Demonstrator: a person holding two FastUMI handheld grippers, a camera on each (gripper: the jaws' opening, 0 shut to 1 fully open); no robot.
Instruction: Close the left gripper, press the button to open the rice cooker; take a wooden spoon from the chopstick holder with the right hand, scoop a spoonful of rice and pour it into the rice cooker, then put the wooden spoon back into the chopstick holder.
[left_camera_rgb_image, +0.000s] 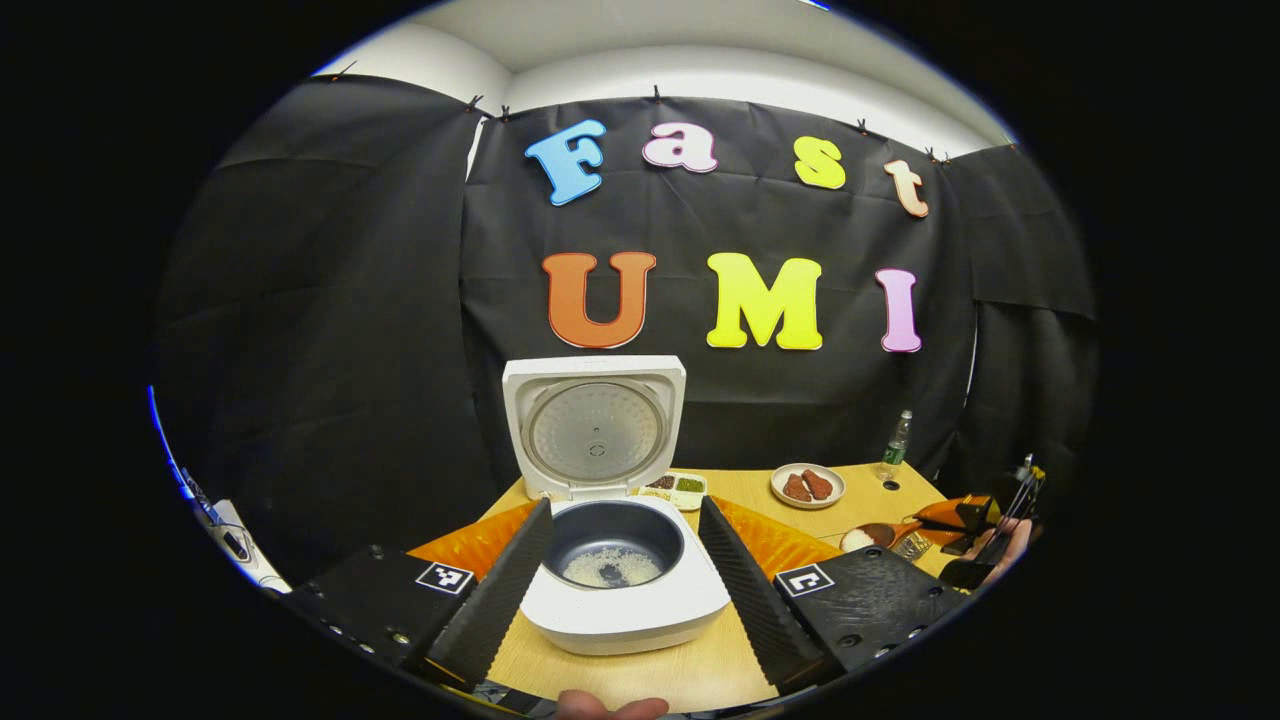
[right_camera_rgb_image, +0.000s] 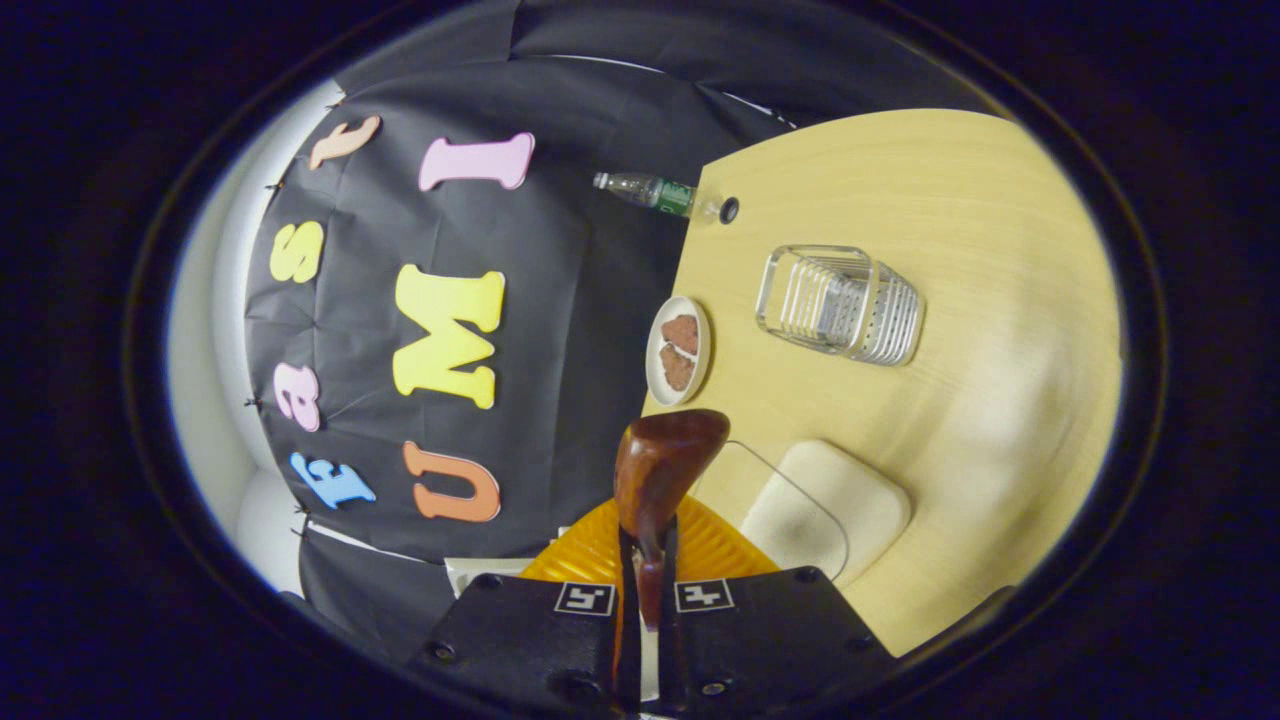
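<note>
Left gripper view: at the centre of the frame we see the rice cooker (left_camera_rgb_image: 620, 560) on the wooden table (left_camera_rgb_image: 700, 670), its lid (left_camera_rgb_image: 594, 425) raised upright and a thin layer of rice (left_camera_rgb_image: 612, 568) in the dark inner pot. The left gripper (left_camera_rgb_image: 625, 570) occupies the lower part of the frame with its fingers spread wide, one on either side of the cooker and gripping nothing. An orange mat (left_camera_rgb_image: 770, 545) lies beneath and behind the cooker. Right of the lid we note a small divided tray (left_camera_rgb_image: 677, 487), then a plate of reddish-brown food (left_camera_rgb_image: 808, 486), and a bottle (left_camera_rgb_image: 895, 446) near the table's far edge. At the right edge the right gripper (left_camera_rgb_image: 960, 520) holds the wooden spoon (left_camera_rgb_image: 880, 535).

Right gripper view: the scene appears rotated. At the lower centre the right gripper (right_camera_rgb_image: 648, 560) has its fingers closed on the handle of the wooden spoon (right_camera_rgb_image: 660, 470), whose bowl points upward in the frame. The chopstick holder (right_camera_rgb_image: 840, 303), a metal wire basket, stands in the upper right, well apart from the spoon. Just right of the spoon lies a container of rice (right_camera_rgb_image: 820, 510). The plate (right_camera_rgb_image: 680, 350) sits above the spoon, and the bottle (right_camera_rgb_image: 650, 192) at upper centre.
</note>
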